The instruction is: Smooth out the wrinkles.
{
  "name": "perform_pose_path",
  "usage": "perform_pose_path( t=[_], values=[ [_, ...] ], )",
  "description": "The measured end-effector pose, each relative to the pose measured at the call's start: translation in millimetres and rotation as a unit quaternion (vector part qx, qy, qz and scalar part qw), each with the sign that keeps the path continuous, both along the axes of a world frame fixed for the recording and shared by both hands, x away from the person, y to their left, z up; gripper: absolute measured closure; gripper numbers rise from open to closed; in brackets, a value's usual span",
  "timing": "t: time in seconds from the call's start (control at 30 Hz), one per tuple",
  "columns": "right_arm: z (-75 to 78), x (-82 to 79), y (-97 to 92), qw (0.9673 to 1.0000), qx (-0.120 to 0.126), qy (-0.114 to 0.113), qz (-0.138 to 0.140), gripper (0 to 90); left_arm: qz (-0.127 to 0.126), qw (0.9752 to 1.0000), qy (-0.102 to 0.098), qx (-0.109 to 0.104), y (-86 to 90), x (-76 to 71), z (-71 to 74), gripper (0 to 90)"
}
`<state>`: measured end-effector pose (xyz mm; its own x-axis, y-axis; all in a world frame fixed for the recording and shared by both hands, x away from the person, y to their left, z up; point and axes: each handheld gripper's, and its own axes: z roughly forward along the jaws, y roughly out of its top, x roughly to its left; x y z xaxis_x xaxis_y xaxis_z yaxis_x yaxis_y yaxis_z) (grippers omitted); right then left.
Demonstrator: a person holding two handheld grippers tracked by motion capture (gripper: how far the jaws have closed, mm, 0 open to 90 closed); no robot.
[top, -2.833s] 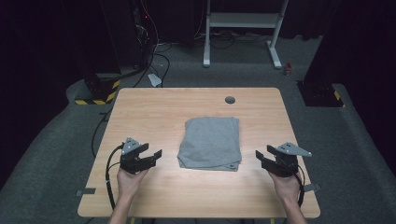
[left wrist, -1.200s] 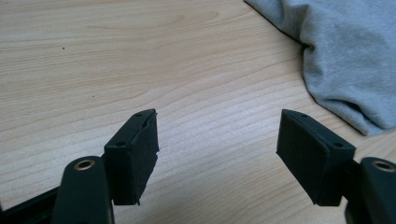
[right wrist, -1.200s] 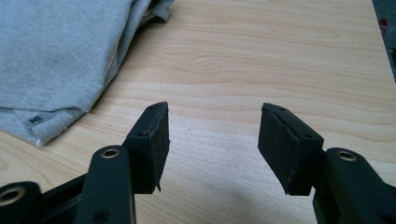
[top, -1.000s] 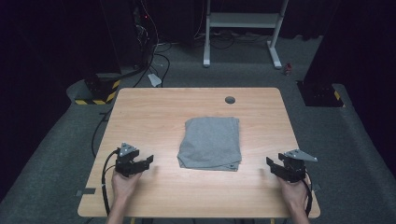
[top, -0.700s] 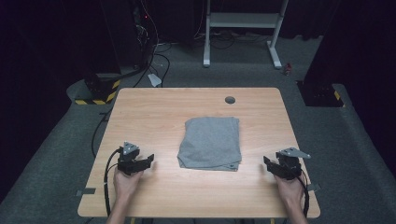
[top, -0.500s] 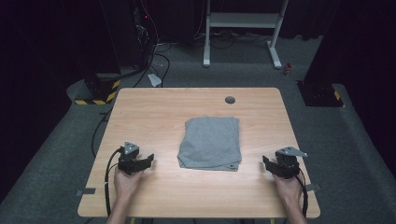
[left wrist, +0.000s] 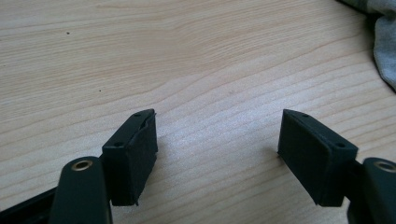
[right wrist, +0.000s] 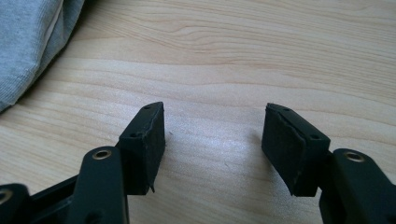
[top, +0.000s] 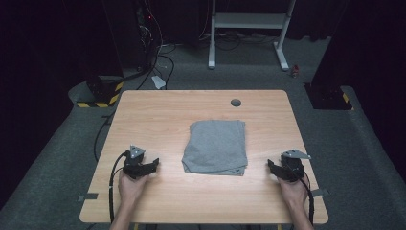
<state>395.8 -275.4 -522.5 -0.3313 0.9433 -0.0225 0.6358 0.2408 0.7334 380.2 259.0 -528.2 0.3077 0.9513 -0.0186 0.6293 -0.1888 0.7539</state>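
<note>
A folded grey cloth (top: 215,146) lies flat in the middle of the wooden table (top: 201,110). My left gripper (top: 149,165) rests low on the table to the cloth's left, open, with bare wood between its jaws (left wrist: 217,133). A corner of the cloth (left wrist: 385,51) shows at the top right of the left gripper view. My right gripper (top: 272,166) sits on the table to the cloth's right, also open and empty (right wrist: 215,126). The cloth's edge (right wrist: 28,42) fills the top left of the right gripper view.
A round cable hole (top: 235,102) sits near the table's far edge. Beyond the table stand a white metal frame (top: 249,28) and dark equipment with cables (top: 143,38) on grey carpet. A black box (top: 328,93) lies off the far right corner.
Both grippers have dropped from a little above the table down onto its surface, nearer the front edge. The cloth has not moved.
</note>
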Motion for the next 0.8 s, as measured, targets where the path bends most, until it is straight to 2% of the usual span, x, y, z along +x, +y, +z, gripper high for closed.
perform_pose_path(
  t=[0.2,0.4,0.8],
  values=[
    [0.0,1.6,0.7,1.0000,-0.003,0.001,0.000,36.9,-0.002,0.9999,-0.001,0.013,-2.4,-0.3,-0.2,28.4],
    [-0.2,4.0,-1.2,0.9999,0.002,0.006,0.009,34.0,0.006,0.9999,0.005,0.014,-1.7,-0.5,-0.1,25.1],
    [-0.3,4.0,-1.2,1.0000,0.001,0.005,0.005,33.5,0.010,0.9999,0.005,0.014,-2.0,-0.6,-0.3,23.6]
  ],
)
